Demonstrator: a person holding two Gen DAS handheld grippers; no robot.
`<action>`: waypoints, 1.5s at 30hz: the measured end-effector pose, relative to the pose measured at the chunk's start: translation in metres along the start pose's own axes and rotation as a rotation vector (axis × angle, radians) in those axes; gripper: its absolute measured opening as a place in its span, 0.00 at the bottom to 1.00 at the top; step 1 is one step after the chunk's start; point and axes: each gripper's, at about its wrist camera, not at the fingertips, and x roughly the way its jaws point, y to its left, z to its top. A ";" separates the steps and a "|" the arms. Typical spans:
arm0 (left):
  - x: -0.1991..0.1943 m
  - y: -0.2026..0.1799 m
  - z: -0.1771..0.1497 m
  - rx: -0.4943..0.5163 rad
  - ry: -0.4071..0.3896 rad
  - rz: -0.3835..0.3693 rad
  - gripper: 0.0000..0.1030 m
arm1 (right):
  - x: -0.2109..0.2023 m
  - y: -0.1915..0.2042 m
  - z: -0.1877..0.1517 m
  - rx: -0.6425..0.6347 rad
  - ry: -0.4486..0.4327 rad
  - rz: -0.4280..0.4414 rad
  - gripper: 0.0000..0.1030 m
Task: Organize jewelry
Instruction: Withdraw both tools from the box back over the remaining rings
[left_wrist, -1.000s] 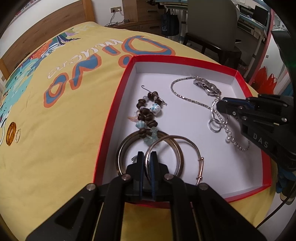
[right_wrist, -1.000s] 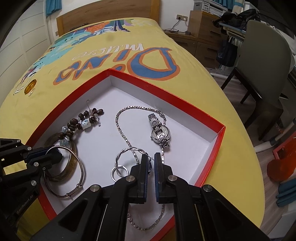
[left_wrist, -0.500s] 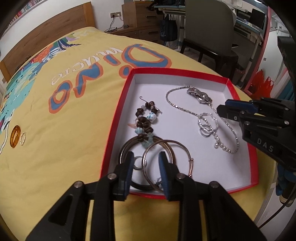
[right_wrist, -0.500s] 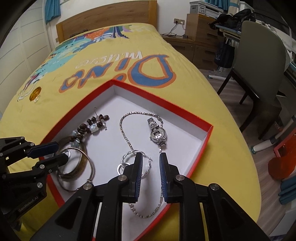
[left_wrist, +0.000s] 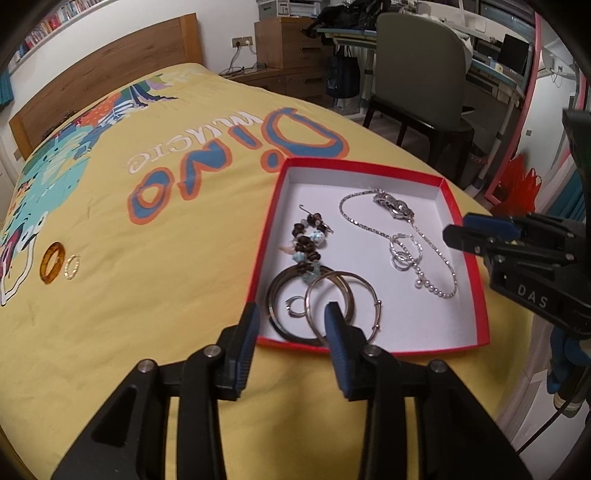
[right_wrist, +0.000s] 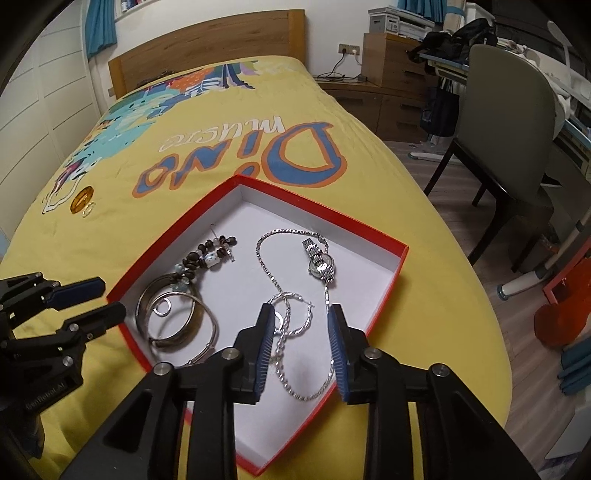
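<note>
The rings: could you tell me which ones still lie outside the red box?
The amber ring and small gold ring, side by side on the yellow bedspread.

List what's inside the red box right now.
In the red box: two overlapping bangles around a small silver ring, a beaded earring, a watch, a silver chain and hoop earrings. The right gripper's fingers cover part of the chain.

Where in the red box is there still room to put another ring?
The far end of the red box, beyond the watch, is bare white. So is the near right corner, past the chain. It is crowded on the left, where bangles overlap below the beaded earring.
</note>
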 end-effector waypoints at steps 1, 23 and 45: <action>-0.005 0.002 -0.001 -0.003 -0.007 0.001 0.35 | -0.003 0.000 -0.001 0.004 -0.001 0.001 0.29; -0.098 0.048 -0.043 -0.083 -0.090 0.052 0.35 | -0.087 0.056 -0.031 0.037 -0.071 0.056 0.39; -0.166 0.083 -0.094 -0.118 -0.126 0.135 0.45 | -0.140 0.120 -0.055 0.024 -0.127 0.124 0.42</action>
